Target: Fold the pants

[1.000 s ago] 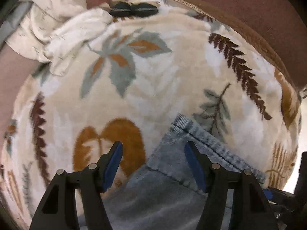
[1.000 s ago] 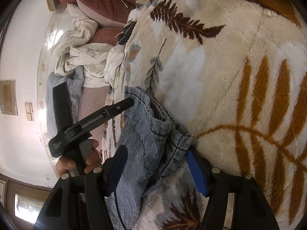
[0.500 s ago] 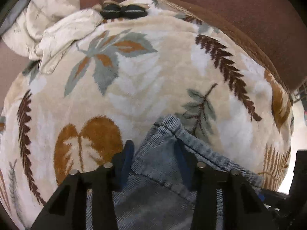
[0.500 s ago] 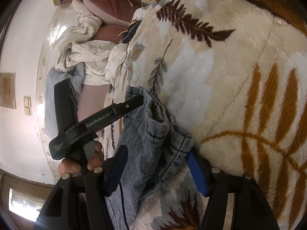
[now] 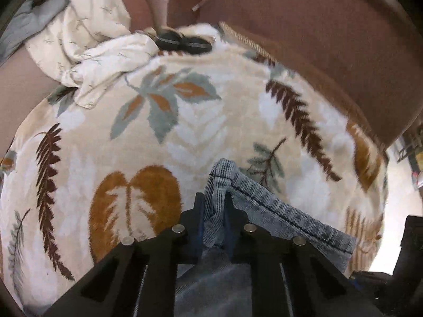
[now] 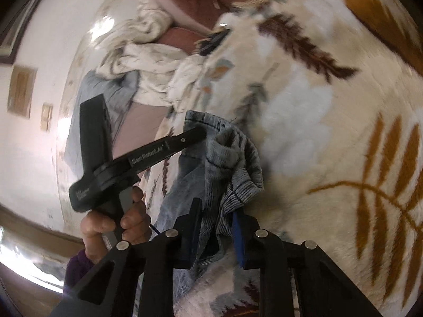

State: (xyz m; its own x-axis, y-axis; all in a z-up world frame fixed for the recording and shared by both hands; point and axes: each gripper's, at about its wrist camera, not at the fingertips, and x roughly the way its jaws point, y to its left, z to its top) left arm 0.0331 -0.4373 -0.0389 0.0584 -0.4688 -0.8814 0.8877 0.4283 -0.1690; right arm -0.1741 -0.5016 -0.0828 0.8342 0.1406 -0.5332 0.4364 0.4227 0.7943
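Observation:
Light blue denim pants [image 5: 277, 211] lie on a cream fleece blanket [image 5: 185, 121] with a leaf print. My left gripper [image 5: 214, 198] is closing, its pads pinching a bunched corner of the hem, which stands up between them. In the right wrist view the same pants [image 6: 238, 163] hang crumpled off the blanket [image 6: 304, 121]. My right gripper [image 6: 216, 206] is also closing, with a thick fold of the hem filling the gap between its pads. The left gripper [image 6: 195, 132] shows there too, held by a person's hand [image 6: 116, 222], its tip at the far hem corner.
A brown sofa back [image 5: 290, 26] rises behind the blanket. A crumpled cream cloth [image 5: 90, 60] and a small black item [image 5: 182, 42] sit at the blanket's far edge. Grey-blue fabric [image 6: 105, 89] lies beside the cream cloth. A white wall with switch plates [image 6: 46, 117] stands at the left.
Both grippers have narrowed from wide open onto the pants hem. The hem corners have bunched up and lifted off the blanket, and both hands have risen a little.

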